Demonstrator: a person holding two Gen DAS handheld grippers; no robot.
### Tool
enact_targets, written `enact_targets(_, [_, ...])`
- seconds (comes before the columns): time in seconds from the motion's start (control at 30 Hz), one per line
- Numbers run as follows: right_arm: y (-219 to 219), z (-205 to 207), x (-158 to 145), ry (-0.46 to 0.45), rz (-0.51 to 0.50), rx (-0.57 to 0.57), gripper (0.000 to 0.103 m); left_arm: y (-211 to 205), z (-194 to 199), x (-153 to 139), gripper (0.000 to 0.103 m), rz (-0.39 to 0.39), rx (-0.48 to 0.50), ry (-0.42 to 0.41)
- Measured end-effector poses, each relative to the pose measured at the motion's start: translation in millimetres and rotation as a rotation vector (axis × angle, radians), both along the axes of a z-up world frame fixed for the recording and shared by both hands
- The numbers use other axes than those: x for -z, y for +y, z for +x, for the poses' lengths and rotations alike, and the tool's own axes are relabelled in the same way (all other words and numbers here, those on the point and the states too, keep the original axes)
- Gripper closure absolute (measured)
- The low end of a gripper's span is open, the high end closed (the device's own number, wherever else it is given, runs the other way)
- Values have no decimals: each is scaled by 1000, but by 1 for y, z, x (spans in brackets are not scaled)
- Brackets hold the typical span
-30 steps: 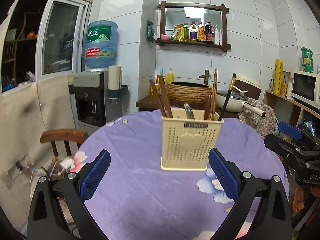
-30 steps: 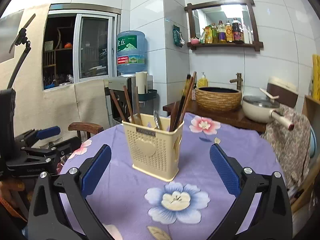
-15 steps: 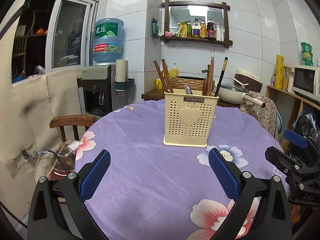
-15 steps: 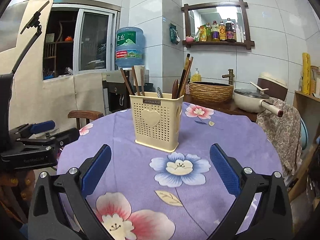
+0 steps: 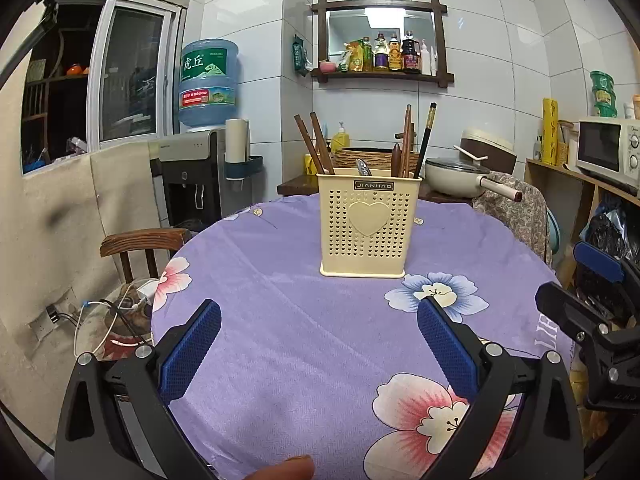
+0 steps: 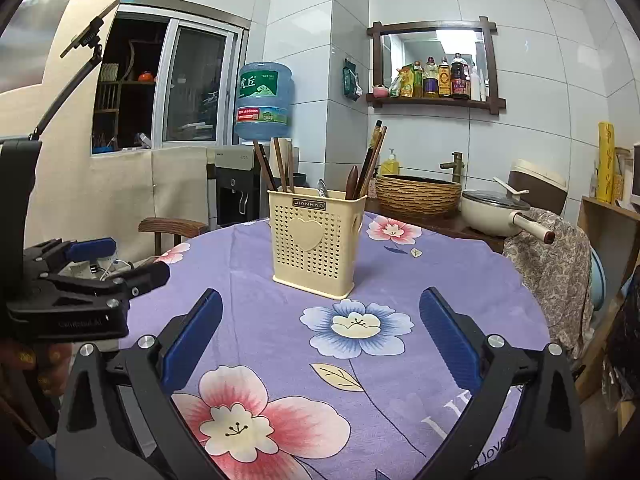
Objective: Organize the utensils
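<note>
1. The cream utensil holder, perforated with a raised heart and labelled JIANHAO, stands upright at frame centre on the purple floral tablecloth.
2. Dark chopsticks and a metal spoon stick out.
3. The left gripper and right gripper, low in frame, gape wide and hold nothing.

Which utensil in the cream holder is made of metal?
The spoon in the middle of the holder: shiny silver, while the chopsticks are dark wood.

the room is bright and sharp. a ceiling light shows in the mirror. edges bend round, corners go black.
</note>
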State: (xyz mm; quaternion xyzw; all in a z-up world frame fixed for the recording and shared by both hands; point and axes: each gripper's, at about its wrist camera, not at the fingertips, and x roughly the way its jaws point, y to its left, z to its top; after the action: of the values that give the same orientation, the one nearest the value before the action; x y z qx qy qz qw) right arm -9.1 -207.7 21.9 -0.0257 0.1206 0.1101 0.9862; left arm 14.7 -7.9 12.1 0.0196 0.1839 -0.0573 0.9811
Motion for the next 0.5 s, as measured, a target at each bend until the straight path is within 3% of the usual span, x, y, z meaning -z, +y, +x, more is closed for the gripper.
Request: enact_targets(0.5, [-1,2,-1,-4,5,2,6,-1,1,0,6,-1,1,4])
